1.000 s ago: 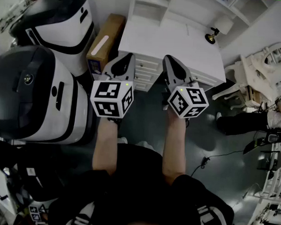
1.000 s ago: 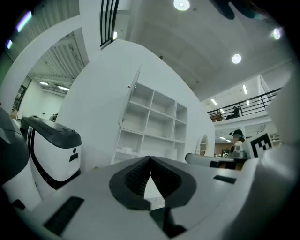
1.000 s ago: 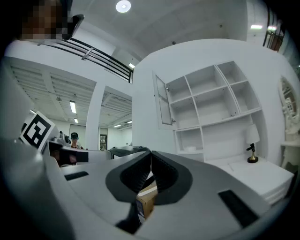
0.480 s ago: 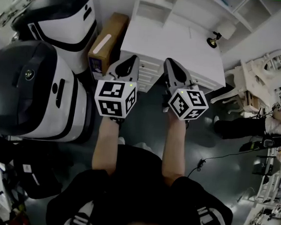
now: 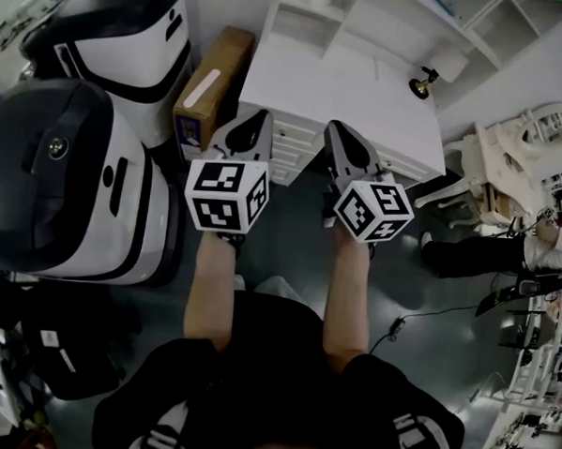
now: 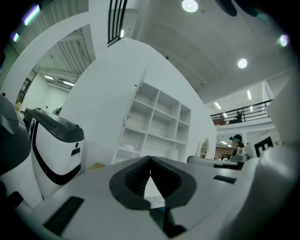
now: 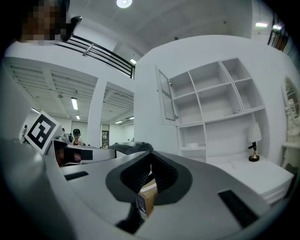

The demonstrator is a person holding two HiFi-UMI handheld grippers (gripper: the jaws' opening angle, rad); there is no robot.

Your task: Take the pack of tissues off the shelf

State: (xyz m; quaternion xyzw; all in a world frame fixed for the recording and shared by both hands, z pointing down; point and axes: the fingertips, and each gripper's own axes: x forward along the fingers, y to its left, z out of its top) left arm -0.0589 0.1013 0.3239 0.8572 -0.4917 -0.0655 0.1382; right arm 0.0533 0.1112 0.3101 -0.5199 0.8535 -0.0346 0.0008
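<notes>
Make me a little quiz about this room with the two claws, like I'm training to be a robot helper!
1. Pick one: what stands on the white desk? A) a small lamp B) a kettle C) a teddy bear
2. Fill the gap: the left claw and the right claw are both ____ (open or shut).
3. True or false: a cardboard box stands beside the desk.

Key: 1 is A. 2 is shut, with nothing gripped. 3 is true.
</notes>
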